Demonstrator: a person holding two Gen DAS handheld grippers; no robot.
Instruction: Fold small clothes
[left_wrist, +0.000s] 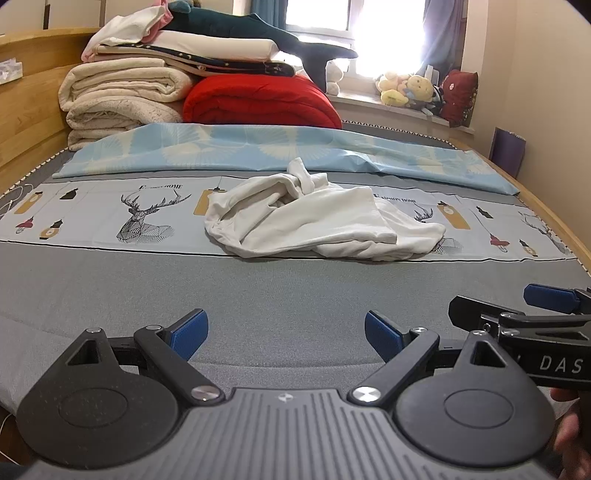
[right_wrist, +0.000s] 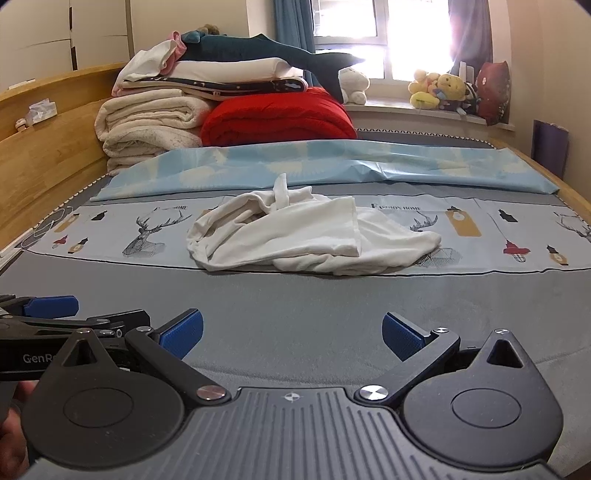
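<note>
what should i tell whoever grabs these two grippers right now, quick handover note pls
Left gripper: open, empty, hovering over the grey mattress.
Right gripper: open, empty, beside the left one, also short of the cloth.
White garment: crumpled in a heap on the deer-print sheet, mid-bed, ahead of both grippers, untouched.
Done: nothing folded yet.
Left: reach forward, spread the garment flat, then fold it. The stacked blankets at the far end look unrelated to the job.
</note>
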